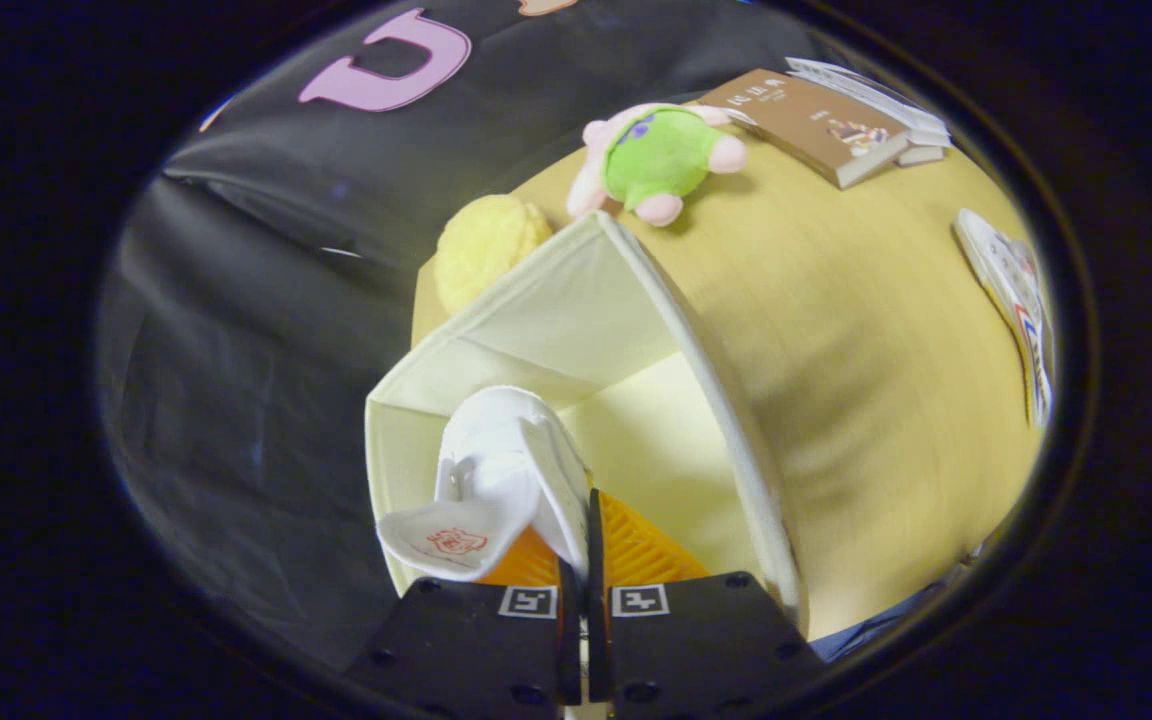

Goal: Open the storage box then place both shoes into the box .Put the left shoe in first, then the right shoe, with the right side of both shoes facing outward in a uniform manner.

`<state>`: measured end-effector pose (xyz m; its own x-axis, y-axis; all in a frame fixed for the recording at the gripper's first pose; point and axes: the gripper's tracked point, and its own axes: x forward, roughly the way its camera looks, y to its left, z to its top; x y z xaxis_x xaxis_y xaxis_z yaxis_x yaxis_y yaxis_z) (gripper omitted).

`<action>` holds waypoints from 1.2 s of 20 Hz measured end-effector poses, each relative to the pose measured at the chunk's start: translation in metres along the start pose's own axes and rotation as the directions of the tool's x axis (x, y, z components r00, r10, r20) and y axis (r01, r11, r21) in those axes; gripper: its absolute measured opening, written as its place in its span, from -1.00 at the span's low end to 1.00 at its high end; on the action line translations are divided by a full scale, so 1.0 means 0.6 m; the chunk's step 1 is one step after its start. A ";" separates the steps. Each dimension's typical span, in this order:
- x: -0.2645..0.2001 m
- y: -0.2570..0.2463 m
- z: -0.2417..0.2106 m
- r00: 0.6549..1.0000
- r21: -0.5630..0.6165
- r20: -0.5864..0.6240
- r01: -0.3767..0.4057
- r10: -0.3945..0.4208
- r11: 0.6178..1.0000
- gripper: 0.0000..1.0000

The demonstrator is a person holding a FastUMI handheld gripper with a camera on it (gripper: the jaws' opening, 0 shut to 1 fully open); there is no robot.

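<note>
Fingers stand nearly together at the bottom middle of the gripper view, clamped on the heel edge of a white shoe; only a thin slit shows between them, and the shoe's collar wall runs down into that slit. White shoe hangs toe-first into the open storage box, its tongue flopped toward the lower left with a small red mark printed on it.

Storage box, a pale yellow fabric one, fills the middle of the frame, its mouth turned toward the fingers and its rim sweeping from the upper middle down to the lower right. Shoe sits against the box's left wall, with bare floor of the box to its right.

Beyond the box, the wooden bench spreads across the right half. On it, at the upper middle, lies a green and pink plush toy, and just left of it a yellow fuzzy ball touches the box's far corner. Books lie at the upper right. Second shoe lies at the far right of the bench, well apart from the box.
</note>
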<state>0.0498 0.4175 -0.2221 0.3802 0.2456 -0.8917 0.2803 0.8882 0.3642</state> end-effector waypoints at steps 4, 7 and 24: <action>0.026 0.001 -0.020 0.999 -0.006 -0.032 0.031 -0.032 0.999 -0.84; 0.027 -0.009 -0.014 0.998 -0.008 -0.013 0.062 -0.062 0.998 -0.66; -0.176 0.028 0.018 0.944 -0.201 -0.163 -0.317 0.288 0.927 1.00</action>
<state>0.0236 0.4024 -0.1189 0.2962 0.5503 -0.7806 -0.0377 0.8234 0.5662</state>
